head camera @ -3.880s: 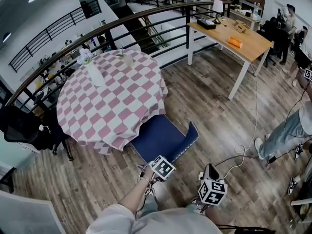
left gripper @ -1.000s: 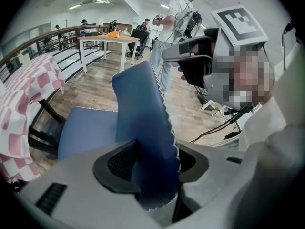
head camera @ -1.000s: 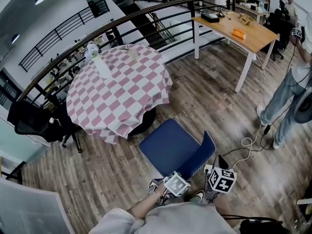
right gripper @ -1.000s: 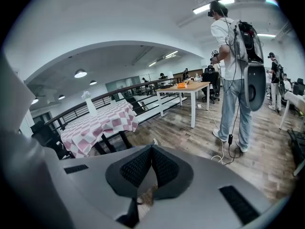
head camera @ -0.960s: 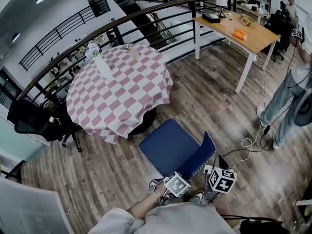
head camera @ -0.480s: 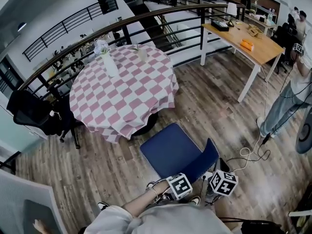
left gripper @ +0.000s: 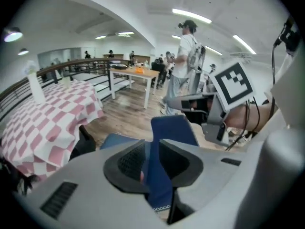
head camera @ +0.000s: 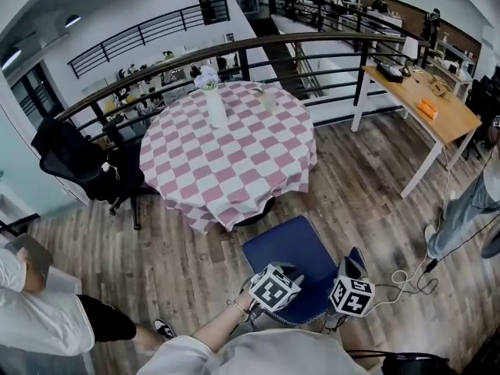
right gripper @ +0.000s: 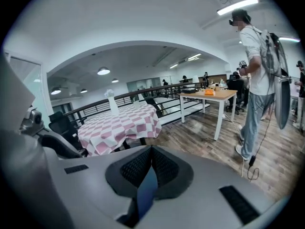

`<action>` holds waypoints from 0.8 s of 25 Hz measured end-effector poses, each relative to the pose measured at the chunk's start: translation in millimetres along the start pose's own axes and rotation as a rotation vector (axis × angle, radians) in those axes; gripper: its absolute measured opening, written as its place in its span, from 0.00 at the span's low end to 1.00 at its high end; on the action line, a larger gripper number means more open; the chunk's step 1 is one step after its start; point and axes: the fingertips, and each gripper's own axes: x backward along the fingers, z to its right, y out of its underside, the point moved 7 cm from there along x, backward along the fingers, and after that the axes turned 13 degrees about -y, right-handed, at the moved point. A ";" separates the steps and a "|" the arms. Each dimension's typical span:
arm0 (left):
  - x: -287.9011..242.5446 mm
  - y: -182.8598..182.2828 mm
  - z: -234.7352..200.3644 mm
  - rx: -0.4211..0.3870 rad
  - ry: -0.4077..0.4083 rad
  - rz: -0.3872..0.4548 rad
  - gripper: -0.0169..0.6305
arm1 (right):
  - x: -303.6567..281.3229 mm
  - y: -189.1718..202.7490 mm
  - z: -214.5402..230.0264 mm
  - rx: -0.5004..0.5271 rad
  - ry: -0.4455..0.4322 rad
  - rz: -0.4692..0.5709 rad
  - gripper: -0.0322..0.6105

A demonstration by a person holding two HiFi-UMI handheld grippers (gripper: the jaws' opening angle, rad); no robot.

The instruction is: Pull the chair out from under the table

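Note:
The blue chair (head camera: 291, 262) stands on the wood floor just clear of the round table's pink-checked cloth (head camera: 226, 151). Both marker cubes hang over its near side, where the backrest (head camera: 353, 262) rises. My left gripper (head camera: 273, 287) (left gripper: 151, 149) has just been closing, and the backrest's blue panel (left gripper: 172, 128) fills the gap between its pads. The seat (left gripper: 112, 140) shows beyond the left jaw. My right gripper (head camera: 351, 295) (right gripper: 150, 151) is shut, its pads meeting at the tips with a thin blue edge of the backrest (right gripper: 147, 190) wedged between them.
A white vase (head camera: 215, 108) stands on the table. Left of it is a black office chair (head camera: 82, 166). A curved railing (head camera: 234, 47) runs behind, with a wooden desk (head camera: 426, 104) at the right. A cable (head camera: 406, 276) lies beside the chair. People stand at right (head camera: 469, 209) and lower left (head camera: 39, 319).
The chair, partly under the cloth in the earliest frame, now stands clear of it. Over the last second the view tilted up and both cubes shifted over the chair's near side. A person has appeared at lower left.

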 end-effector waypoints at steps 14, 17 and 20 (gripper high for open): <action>51.4 4.5 -82.5 0.376 -0.318 0.233 0.03 | -66.8 -44.7 -98.2 0.201 -0.248 -0.017 0.08; 61.0 3.6 -92.5 0.430 -0.384 0.279 0.03 | -71.8 -51.2 -112.5 0.225 -0.284 -0.013 0.08; 70.5 1.8 -99.4 0.484 -0.451 0.322 0.03 | -74.2 -54.8 -123.8 0.237 -0.313 -0.003 0.08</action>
